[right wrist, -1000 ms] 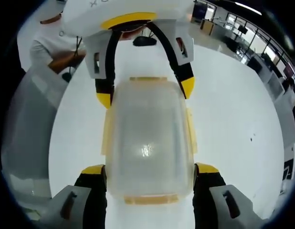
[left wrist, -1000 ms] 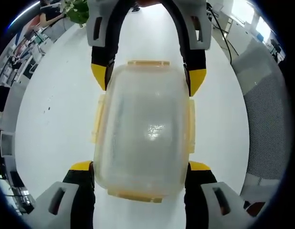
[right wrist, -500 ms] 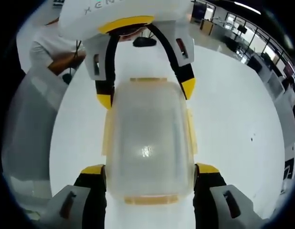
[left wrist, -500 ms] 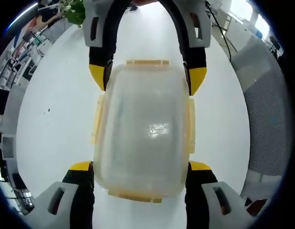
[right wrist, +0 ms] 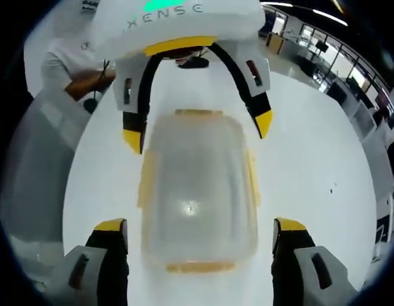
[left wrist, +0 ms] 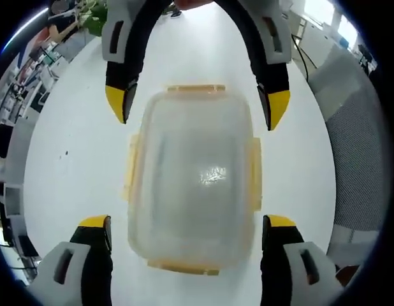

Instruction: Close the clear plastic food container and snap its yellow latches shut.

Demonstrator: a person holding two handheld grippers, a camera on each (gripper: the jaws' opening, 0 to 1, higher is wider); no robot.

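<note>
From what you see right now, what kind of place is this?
Probably an open-plan office or lab. The container sits on a white table, with rows of desks and ceiling lights behind, a potted plant, and a grey mesh chair beside the table.

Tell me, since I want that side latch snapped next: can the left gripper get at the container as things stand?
Probably yes. The left gripper is open, its jaws straddling the container with white table showing between each and its sides.

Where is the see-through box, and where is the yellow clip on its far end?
clear container point(left wrist: 194, 175), left gripper view, middle of its lid.
yellow latch point(left wrist: 196, 88), left gripper view, along the container's far end.
</note>
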